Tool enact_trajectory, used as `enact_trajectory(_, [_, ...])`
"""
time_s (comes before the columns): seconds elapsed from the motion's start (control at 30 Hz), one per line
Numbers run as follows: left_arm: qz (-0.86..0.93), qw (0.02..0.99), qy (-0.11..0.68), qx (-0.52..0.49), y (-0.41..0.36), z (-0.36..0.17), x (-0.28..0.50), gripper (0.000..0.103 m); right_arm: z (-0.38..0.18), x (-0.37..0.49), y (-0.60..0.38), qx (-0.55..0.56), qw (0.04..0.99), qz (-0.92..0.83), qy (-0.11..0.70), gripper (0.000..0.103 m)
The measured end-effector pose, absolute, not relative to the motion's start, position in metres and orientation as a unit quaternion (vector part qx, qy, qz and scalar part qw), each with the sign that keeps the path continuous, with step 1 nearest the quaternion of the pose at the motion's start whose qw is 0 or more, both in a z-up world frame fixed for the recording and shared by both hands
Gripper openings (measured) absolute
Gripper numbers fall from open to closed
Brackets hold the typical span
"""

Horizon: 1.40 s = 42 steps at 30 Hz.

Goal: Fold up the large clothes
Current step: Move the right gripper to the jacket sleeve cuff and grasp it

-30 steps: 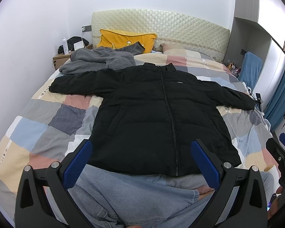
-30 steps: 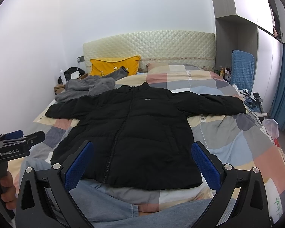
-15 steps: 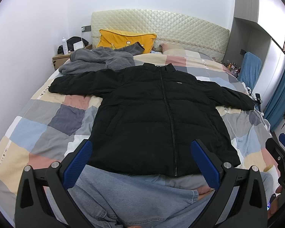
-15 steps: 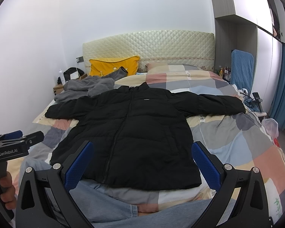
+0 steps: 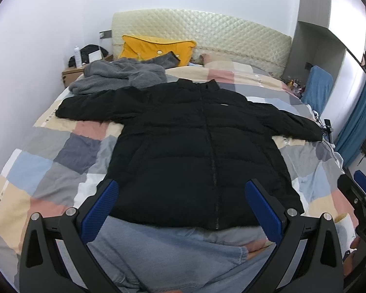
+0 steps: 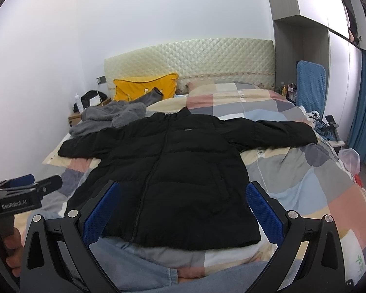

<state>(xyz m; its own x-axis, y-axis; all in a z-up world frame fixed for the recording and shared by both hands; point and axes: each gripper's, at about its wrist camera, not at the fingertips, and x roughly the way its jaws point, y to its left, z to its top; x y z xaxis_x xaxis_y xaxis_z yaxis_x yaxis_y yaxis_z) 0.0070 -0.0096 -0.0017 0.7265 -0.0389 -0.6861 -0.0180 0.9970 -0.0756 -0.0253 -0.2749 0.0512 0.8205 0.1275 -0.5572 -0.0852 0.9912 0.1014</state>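
A black puffer jacket (image 5: 195, 151) lies flat, front up and zipped, on the bed with both sleeves spread out to the sides; it also shows in the right wrist view (image 6: 173, 171). My left gripper (image 5: 181, 205) is open and empty, held above the jacket's hem. My right gripper (image 6: 181, 206) is open and empty, also above the hem. The left gripper shows at the left edge of the right wrist view (image 6: 24, 190). Light blue jeans (image 5: 163, 256) lie under the hem, nearest me.
The bed has a patchwork quilt (image 5: 48, 166). A grey fleece garment (image 5: 119, 75) and a yellow pillow (image 5: 156, 48) lie near the quilted headboard (image 5: 207, 29). A nightstand (image 5: 73, 73) stands at the left, a blue-covered chair (image 6: 310, 85) and blue curtain at the right.
Both grippers have drifted very slightly; the jacket and the rest of the bed have not moved.
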Motion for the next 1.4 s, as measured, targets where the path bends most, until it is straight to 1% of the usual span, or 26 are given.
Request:
enact_trajectory(0.4, [-0.029, 0.935, 0.353, -0.035, -0.034, 0.014, 0.040, 0.103, 0.071, 0.007, -0.302, 0.034, 0.961, 0.035, 0.272, 0.103])
enact_trajectory(0.67, [-0.048, 0.937, 0.346, -0.031, -0.057, 0.024, 0.068, 0.103, 0.069, 0.033, -0.327, 0.041, 0.960, 0.017, 0.275, 0.103])
enact_trajectory(1.07, [-0.077, 0.944, 0.321, -0.006, -0.094, 0.028, 0.120, 0.103, 0.045, 0.100, -0.394, 0.053, 0.958, -0.032, 0.280, 0.103])
enact_trajectory(1.27, [-0.075, 0.943, 0.325, 0.013, -0.102, 0.011, 0.151, 0.103, 0.025, 0.139, -0.435, 0.061, 0.955, -0.064, 0.284, 0.103])
enact_trajectory(1.4, [-0.075, 0.939, 0.334, 0.014, -0.100, -0.009, 0.171, 0.103, 0.001, 0.176, -0.477, 0.084, 0.954, -0.070, 0.278, 0.103])
